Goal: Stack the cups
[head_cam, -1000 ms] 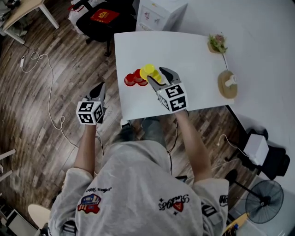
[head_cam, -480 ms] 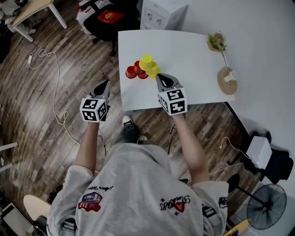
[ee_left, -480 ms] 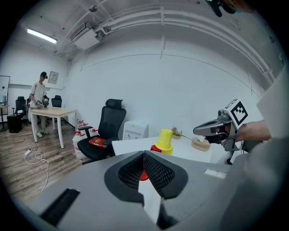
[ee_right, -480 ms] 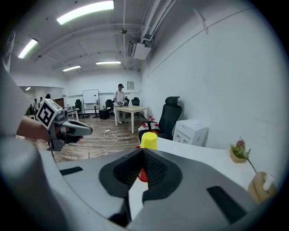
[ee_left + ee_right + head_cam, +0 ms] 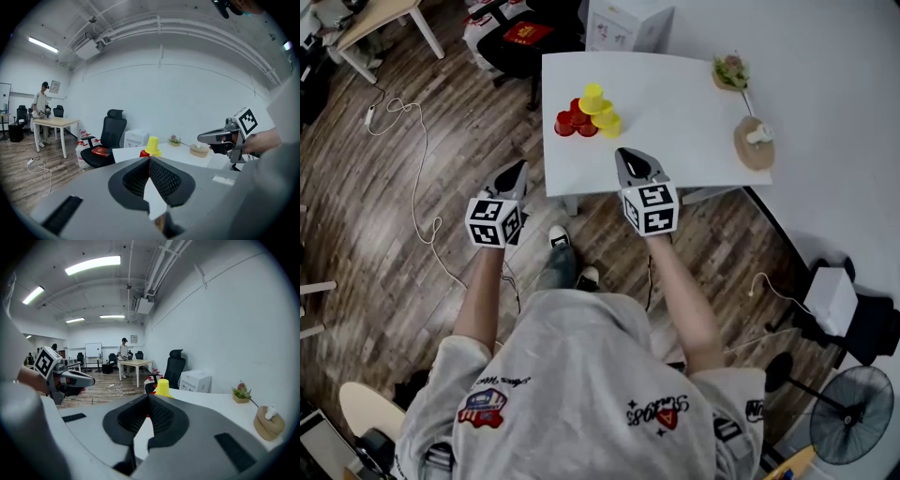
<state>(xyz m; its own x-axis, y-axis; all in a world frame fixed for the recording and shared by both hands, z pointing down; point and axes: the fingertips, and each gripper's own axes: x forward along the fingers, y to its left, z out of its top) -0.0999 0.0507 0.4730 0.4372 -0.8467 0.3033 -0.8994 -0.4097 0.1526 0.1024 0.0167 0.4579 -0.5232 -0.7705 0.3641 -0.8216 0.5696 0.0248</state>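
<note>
I am looking down into an open office with a dark wood-plank floor point(image 5: 356, 281) and a white rectangular table point(image 5: 684, 122) set beside a white wall.

Nearest to me, the left gripper point(image 5: 517, 167) hangs over the floor just off the table's near left corner. In the left gripper view its jaws are pressed together with nothing between them. The right gripper point(image 5: 628, 153) is about level with it, its tip over the table's near edge. Its jaws are likewise closed tight on nothing.

Just beyond the right gripper's tip, and not touching it, the cups stand in a tight group near the table's left edge. The red plastic cups point(image 5: 567, 123) make up the left side, and the lower yellow plastic cup point(image 5: 610, 123) sits at the right end. The top yellow plastic cup point(image 5: 592, 96) is perched mouth down on the others. In both gripper views that top cup rises just above the closed jaw line.

Farther right on the table, a round wooden stand point(image 5: 754, 150) carries a small white piece. A small potted plant point(image 5: 731, 70) sits near the far right corner.

Past the table's far edge stand a white boxy cabinet point(image 5: 628, 23) and a black office chair point(image 5: 511, 56) with a red box point(image 5: 528, 33) on its seat.

Deep in the room, a person point(image 5: 41, 112) stands at a pale wooden desk point(image 5: 56, 123).
</note>
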